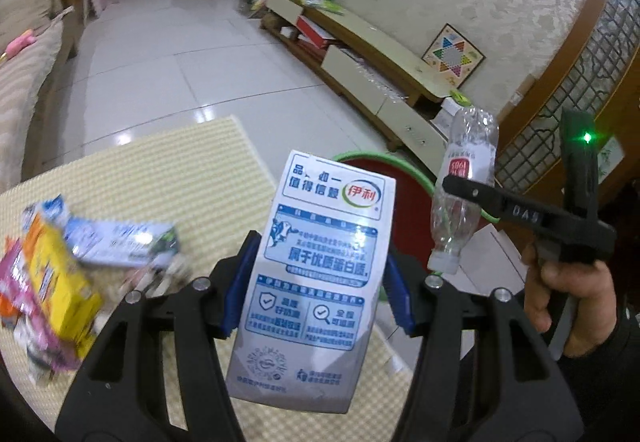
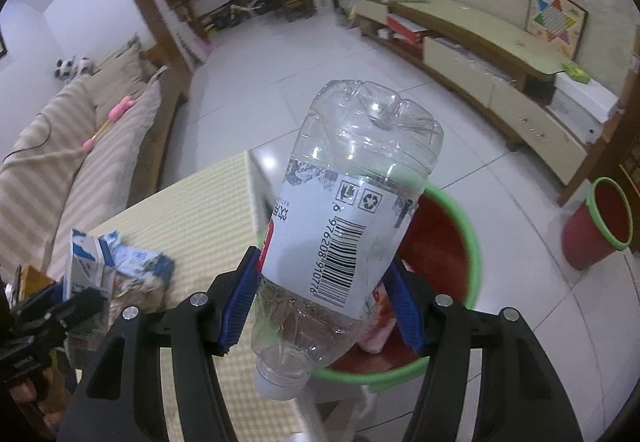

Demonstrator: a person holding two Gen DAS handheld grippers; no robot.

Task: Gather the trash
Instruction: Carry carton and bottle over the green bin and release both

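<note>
My left gripper [image 1: 316, 290] is shut on a grey-and-blue milk carton [image 1: 316, 266], held upright above the table's mat. My right gripper [image 2: 324, 306] is shut on an empty clear plastic bottle [image 2: 352, 217], cap end down, over the red bin with a green rim [image 2: 472, 242]. The bottle [image 1: 464, 185] and the right gripper [image 1: 460, 187] also show in the left wrist view, above the same bin [image 1: 408, 197]. A pile of loose wrappers and cartons [image 1: 60, 274] lies on the mat at the left; it shows in the right wrist view too [image 2: 116, 266].
The table carries a pale yellow checked mat [image 1: 180, 177]. A second red bin [image 2: 600, 226] stands on the tiled floor at the right. A low TV cabinet [image 2: 480, 53] runs along the far wall. A sofa [image 2: 72, 145] is at the left.
</note>
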